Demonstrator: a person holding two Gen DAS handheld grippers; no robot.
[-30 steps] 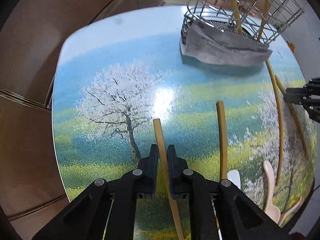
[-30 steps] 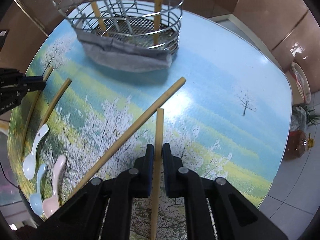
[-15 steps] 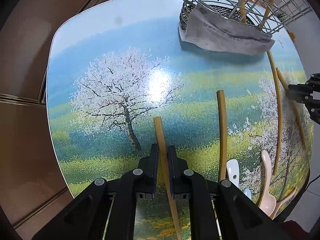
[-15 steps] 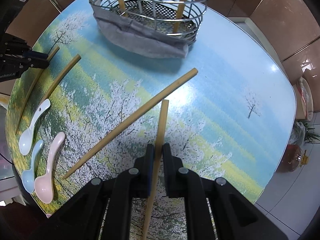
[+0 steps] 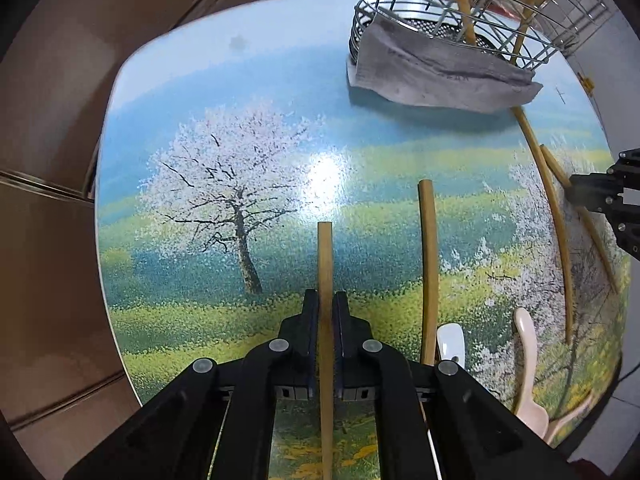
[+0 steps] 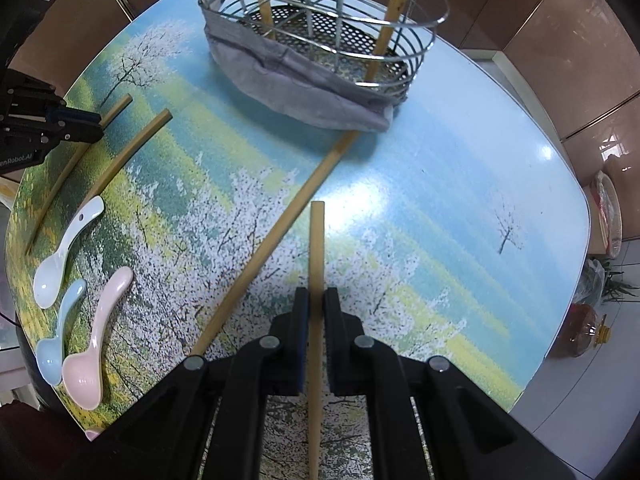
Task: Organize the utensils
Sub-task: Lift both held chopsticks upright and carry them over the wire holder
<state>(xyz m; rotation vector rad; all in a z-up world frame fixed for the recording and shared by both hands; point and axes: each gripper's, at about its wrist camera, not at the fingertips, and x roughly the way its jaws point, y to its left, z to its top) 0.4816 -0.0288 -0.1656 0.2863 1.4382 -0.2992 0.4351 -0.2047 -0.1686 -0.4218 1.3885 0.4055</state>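
Note:
My left gripper (image 5: 325, 300) is shut on a bamboo chopstick (image 5: 325, 256) held above the table. My right gripper (image 6: 316, 298) is shut on another chopstick (image 6: 316, 240). The wire utensil basket (image 5: 460, 8) (image 6: 320, 12) stands at the far side with two chopsticks upright in it and a grey cloth (image 5: 436, 72) (image 6: 304, 88) draped at its base. Loose chopsticks lie on the table (image 5: 428, 264) (image 5: 554, 216) (image 6: 272, 240) (image 6: 128, 152). White (image 6: 66, 252), blue (image 6: 60, 332) and pink (image 6: 100, 336) spoons lie near the front left edge in the right wrist view.
The table (image 5: 208, 80) is rounded, with a printed landscape of blossoming trees. Brown cabinet panels (image 5: 48, 120) lie beyond its left edge. A tiled floor with a bottle (image 6: 588, 330) and bags lies beyond its right edge.
Both grippers have moved toward the basket with their chopsticks still held. The basket looms larger in the right wrist view.

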